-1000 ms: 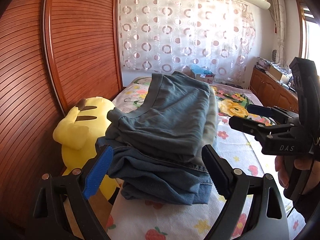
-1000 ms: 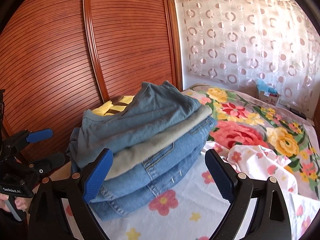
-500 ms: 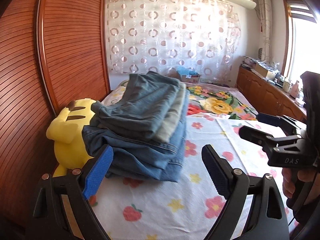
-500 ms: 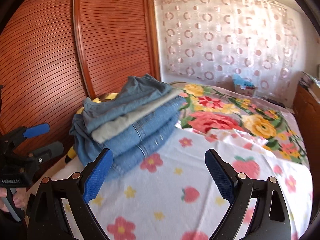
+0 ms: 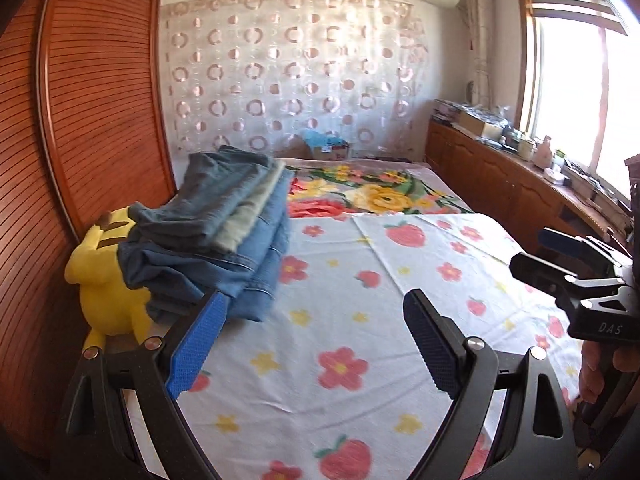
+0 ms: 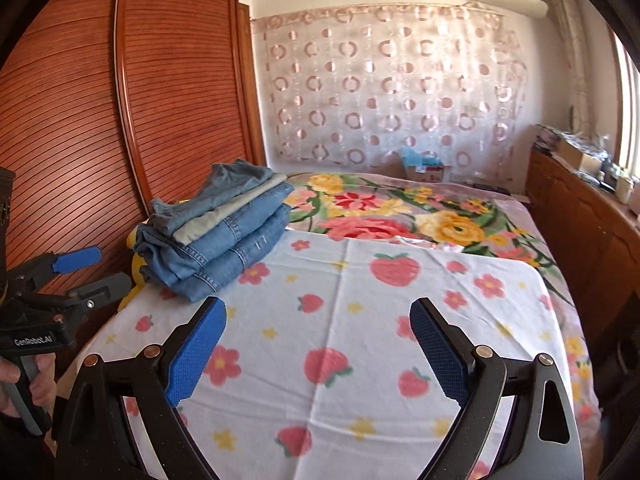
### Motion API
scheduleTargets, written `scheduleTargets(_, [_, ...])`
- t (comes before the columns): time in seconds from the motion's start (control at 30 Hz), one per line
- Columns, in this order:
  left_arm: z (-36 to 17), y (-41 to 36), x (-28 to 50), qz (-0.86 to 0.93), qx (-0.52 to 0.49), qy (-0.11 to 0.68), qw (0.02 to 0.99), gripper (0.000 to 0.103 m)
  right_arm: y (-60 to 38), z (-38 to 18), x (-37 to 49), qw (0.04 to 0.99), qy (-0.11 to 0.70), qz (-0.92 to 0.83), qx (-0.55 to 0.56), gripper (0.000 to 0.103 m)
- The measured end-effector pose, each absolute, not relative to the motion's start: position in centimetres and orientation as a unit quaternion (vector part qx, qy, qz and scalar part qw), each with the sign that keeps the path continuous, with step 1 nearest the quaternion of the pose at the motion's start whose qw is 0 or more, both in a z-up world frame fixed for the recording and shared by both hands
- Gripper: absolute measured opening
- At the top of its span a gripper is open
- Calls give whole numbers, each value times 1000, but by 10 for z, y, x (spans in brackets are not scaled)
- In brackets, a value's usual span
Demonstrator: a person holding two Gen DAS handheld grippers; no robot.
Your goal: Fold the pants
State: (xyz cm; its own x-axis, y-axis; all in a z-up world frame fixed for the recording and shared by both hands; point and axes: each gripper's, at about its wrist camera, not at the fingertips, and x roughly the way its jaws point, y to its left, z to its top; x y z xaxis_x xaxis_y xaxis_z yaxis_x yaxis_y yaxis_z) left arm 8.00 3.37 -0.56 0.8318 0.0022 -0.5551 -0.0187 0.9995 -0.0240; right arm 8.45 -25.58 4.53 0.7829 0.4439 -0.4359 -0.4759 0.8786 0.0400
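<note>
Bed fills both views, covered by a white strawberry-and-flower sheet, with a big-flower blanket at the far end. All places below are taken from the bed.

Progress: folding looks done. On the bed's left edge, about mid-length, against the wooden wardrobe, sits a stack of folded pants, several denim pairs with one pale grey-green pair near the top. No loose or unfolded pants show anywhere on the bed in either view. Judgement: nothing left to fold unless more garments lie out of frame; maybe only tidying the stack.

Stack orientation: its long axis runs along the bed's length, angled slightly in from the left edge toward the far end. Folded, rounded ends face the near end; the top pair's far end lifts a bit. Layers step slightly off each other, not square. The left side of the stack overhangs onto a yellow plush toy wedged between the bed's left edge and the wardrobe.

Left gripper: jaws spread wide, empty, over the near part of the bed, just short of the stack.
Right gripper: jaws spread wide, empty, over the bed's near middle, apart from the stack.
</note>
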Motion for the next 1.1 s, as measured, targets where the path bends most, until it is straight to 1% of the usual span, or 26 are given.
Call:
scheduleTargets(0.27, [3, -16, 58, -33, -3, 286, 958, 91, -273, 56, 31, 954, 213, 207, -28, 94])
scheduleTargets(0.43, [16, -31, 45, -37, 4, 273, 961, 91, -278, 56, 8, 959, 210, 192, -17, 94])
scheduleTargets(0.57, [28, -38, 36, -37, 10, 264, 964, 91, -281, 57, -8, 961, 205, 185, -12, 94])
scheduleTargets(0.8, [55, -36, 16, -26, 10, 227, 974, 91, -280, 69, -32, 969, 173, 175, -1, 94])
scheduleTargets(0.93, [58, -33, 8, -16, 11, 217, 976, 91, -278, 71, -46, 974, 153, 169, 1, 94])
scheduleTargets(1.1, [58, -29, 2, -11, 9, 212, 977, 91, -283, 62, -55, 974, 146, 172, 3, 94])
